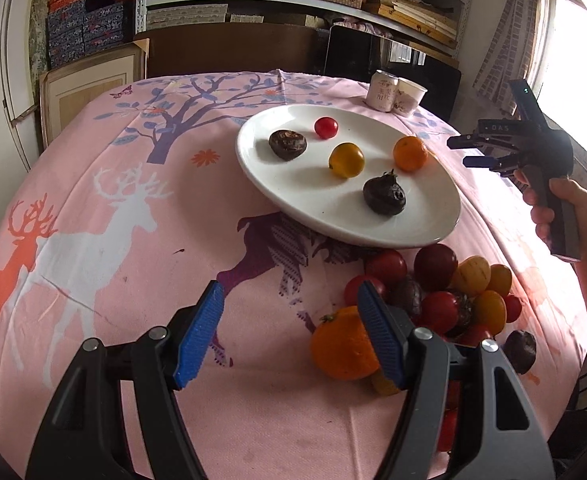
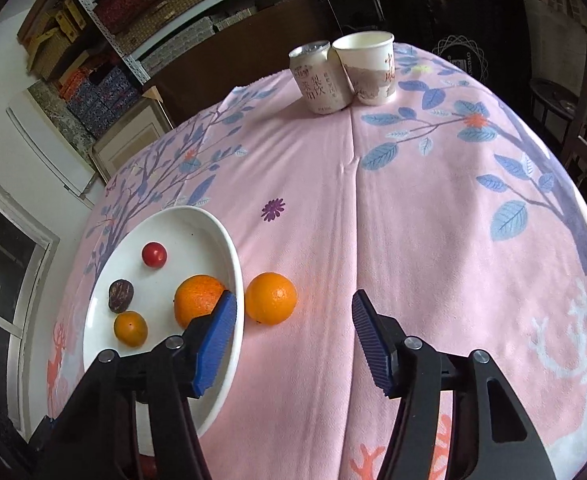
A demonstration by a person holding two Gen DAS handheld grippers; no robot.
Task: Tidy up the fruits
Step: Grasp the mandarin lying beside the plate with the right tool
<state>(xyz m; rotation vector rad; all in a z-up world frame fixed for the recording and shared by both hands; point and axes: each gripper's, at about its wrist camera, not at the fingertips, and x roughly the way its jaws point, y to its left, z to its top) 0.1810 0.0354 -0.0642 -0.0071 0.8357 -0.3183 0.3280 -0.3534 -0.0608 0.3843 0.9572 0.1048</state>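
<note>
Both grippers gape empty: the left gripper [image 1: 289, 332] beside the fruit pile [image 1: 445, 300], the right gripper [image 2: 293, 340] near a loose orange [image 2: 270, 298] just outside the plate [image 2: 229, 248]. Round fruit, no clear long axis.

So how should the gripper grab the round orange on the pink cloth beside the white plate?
Grip the round orange across its widest middle, coming from above: it is a smooth ball, so an off-centre pinch would probably slip. The rim of the white plate crowds its left side, so the open right gripper should likely pinch its near and far sides.
</note>
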